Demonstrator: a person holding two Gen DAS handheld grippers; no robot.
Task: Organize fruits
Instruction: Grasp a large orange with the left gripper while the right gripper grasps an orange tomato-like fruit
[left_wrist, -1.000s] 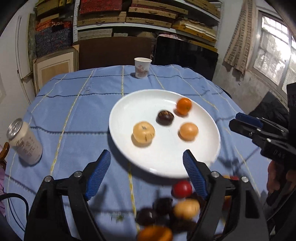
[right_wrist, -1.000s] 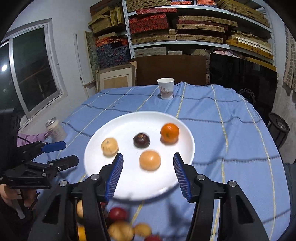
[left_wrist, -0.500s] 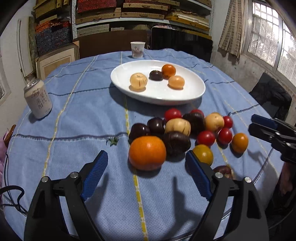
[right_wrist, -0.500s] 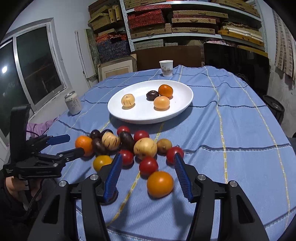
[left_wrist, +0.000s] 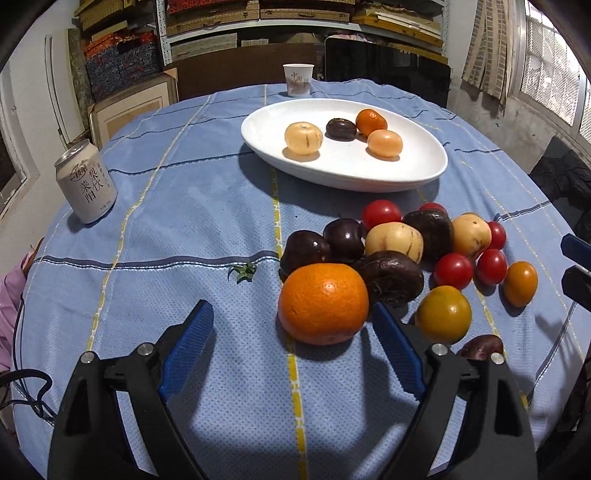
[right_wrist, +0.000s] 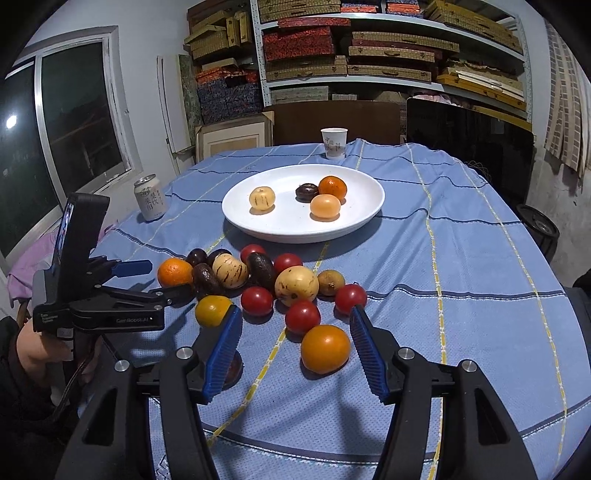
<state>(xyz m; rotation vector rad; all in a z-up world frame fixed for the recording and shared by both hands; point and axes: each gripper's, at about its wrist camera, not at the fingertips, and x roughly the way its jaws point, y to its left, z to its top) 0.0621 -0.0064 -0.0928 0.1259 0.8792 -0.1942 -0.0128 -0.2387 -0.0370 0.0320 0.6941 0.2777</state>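
Note:
A white plate (left_wrist: 417, 170) (right_wrist: 354, 225) holds several fruits: a pale striped one, a dark one and two orange ones. Nearer me a heap of loose fruit lies on the blue cloth: red tomatoes (right_wrist: 302, 316), dark fruits (left_wrist: 391, 277) and yellow ones. My left gripper (left_wrist: 293, 325) is open, its jaws low on either side of a large orange (left_wrist: 323, 302) (right_wrist: 174, 272). My right gripper (right_wrist: 293, 325) is open, with an orange tomato (right_wrist: 325, 349) between its jaws, untouched.
A drink can (left_wrist: 85, 183) (right_wrist: 149, 202) stands at the table's left edge. A paper cup (left_wrist: 298, 79) (right_wrist: 334, 143) stands at the far edge. A small green stem (left_wrist: 243, 271) lies on the cloth. Shelves of boxes and a dark screen are behind the table.
Both grippers have drawn back from over the plate and come down toward the loose fruit heap. The left one has closed in on the large orange. Both stay open.

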